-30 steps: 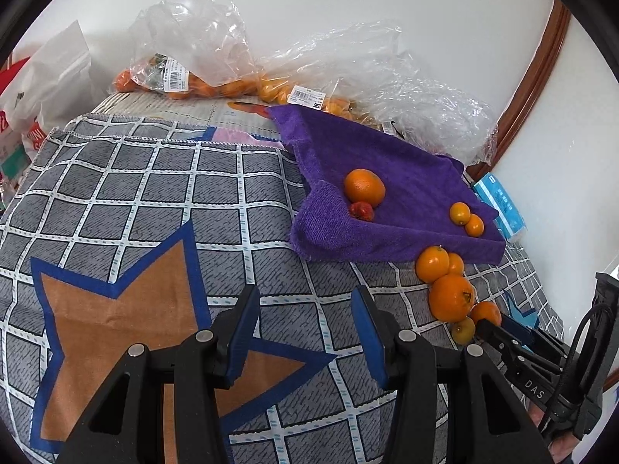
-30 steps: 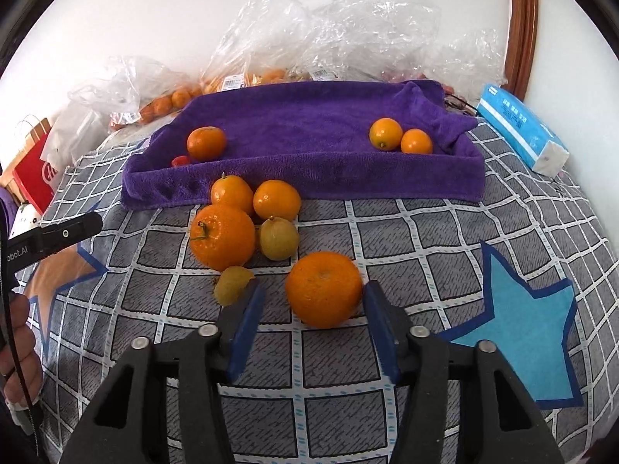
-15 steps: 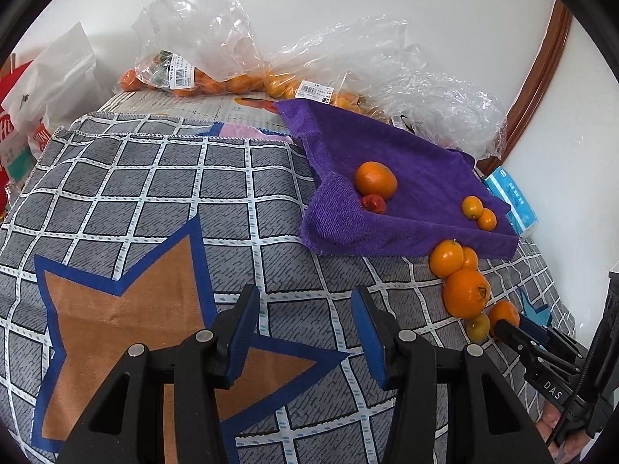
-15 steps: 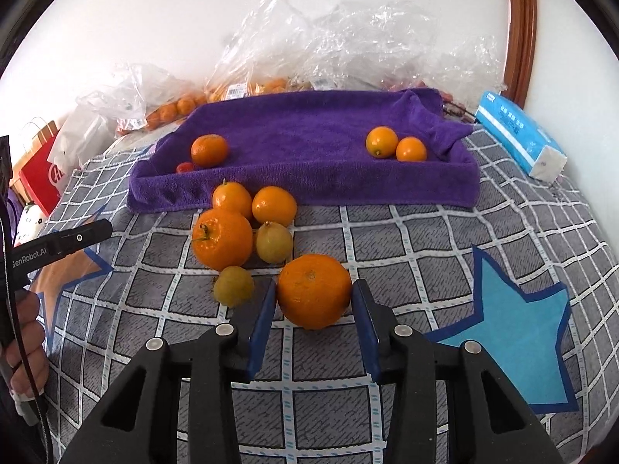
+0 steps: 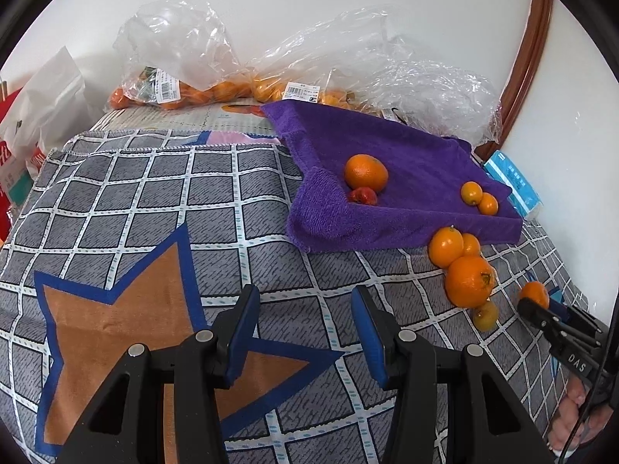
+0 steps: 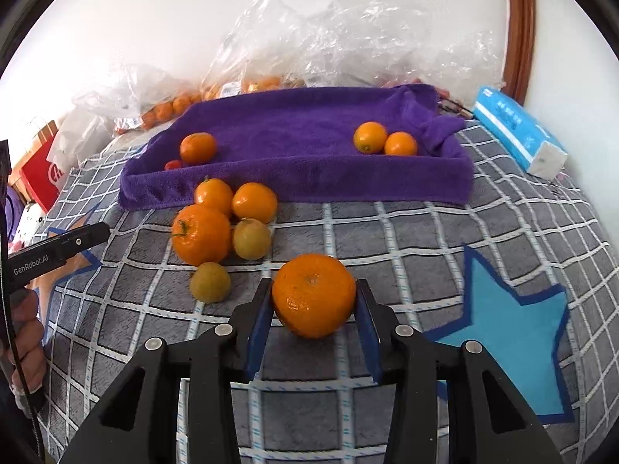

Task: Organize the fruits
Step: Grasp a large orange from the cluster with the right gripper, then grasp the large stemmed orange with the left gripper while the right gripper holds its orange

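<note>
My right gripper (image 6: 314,301) is shut on a large orange (image 6: 314,294) and holds it just above the checked cloth; the orange also shows in the left wrist view (image 5: 534,294). A purple towel tray (image 6: 294,183) lies beyond it, holding an orange (image 6: 198,147), a small red fruit (image 6: 173,164) and two small oranges (image 6: 370,137). Several loose oranges (image 6: 201,234) and yellowish fruits (image 6: 211,282) lie in front of the tray. My left gripper (image 5: 303,328) is open and empty over the cloth, left of the tray (image 5: 348,228).
Clear plastic bags of oranges (image 5: 174,89) lie along the back wall. A blue tissue pack (image 6: 518,135) sits at the right of the tray. White and red bags (image 5: 35,116) stand at the far left. A wooden frame (image 6: 520,27) runs up the wall.
My right gripper closed on the large orange and lifted it slightly. The left gripper drifted a little and stayed open.
</note>
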{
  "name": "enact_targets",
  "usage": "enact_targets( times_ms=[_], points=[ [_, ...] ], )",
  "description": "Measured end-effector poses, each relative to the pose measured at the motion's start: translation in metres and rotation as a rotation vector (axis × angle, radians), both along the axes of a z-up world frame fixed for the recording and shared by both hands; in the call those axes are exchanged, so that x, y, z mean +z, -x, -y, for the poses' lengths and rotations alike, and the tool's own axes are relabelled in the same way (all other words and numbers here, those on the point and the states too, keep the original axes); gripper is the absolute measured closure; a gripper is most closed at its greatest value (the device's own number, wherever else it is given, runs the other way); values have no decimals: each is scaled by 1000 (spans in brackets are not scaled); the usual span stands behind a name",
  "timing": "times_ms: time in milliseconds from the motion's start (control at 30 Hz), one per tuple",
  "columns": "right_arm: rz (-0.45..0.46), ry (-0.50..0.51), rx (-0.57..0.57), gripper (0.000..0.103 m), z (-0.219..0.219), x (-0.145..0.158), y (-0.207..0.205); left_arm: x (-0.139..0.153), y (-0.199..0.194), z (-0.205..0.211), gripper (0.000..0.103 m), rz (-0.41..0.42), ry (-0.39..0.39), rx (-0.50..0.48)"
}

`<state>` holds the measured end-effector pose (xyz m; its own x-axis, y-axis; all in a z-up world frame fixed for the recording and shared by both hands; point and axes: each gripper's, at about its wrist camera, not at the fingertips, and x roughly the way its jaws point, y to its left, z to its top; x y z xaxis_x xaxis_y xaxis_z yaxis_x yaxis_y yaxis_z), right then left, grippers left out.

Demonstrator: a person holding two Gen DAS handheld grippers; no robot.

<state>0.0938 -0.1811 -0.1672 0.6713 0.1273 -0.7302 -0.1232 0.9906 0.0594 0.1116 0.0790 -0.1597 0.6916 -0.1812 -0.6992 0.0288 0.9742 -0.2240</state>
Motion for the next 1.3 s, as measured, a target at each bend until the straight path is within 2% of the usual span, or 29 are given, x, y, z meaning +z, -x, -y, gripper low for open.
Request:
enact_targets(
  times_ms=[233,400,467,667,800,1000,1033,1100,1167,1300],
  points=[
    [41,64,-70,62,27,3,-1,-1,-1,-5,57,5,61,-4],
    [-19,13,-81,62,40,-6,-12,1,1,-7,58,22,83,14],
    [-14,-5,-86,62,44,-5,-12,4,5,-5,58,25,75,19],
    [-9,31,-90,62,49,-5,-15,18,9,24,56,8,32,-55],
    [2,13,-105,62,58,-2,-19,27,6,45,56,19,39,-99],
    [-18,-14,-129,62,66,-9,-24,18,-6,64,56,-56,122,-143],
    [-12,-22,-127,62,66,-9,-24,18,-9,67,54,-68,141,-152],
    [-4,-18,-122,62,65,-8,-23,17,-15,75,41,-90,184,-176],
    [-1,-12,-101,62,61,-8,-22,16,-18,84,39,-91,194,-202],
    [-4,-23,-87,62,61,-8,-22,13,-21,104,38,-88,146,-251]
  ],
)
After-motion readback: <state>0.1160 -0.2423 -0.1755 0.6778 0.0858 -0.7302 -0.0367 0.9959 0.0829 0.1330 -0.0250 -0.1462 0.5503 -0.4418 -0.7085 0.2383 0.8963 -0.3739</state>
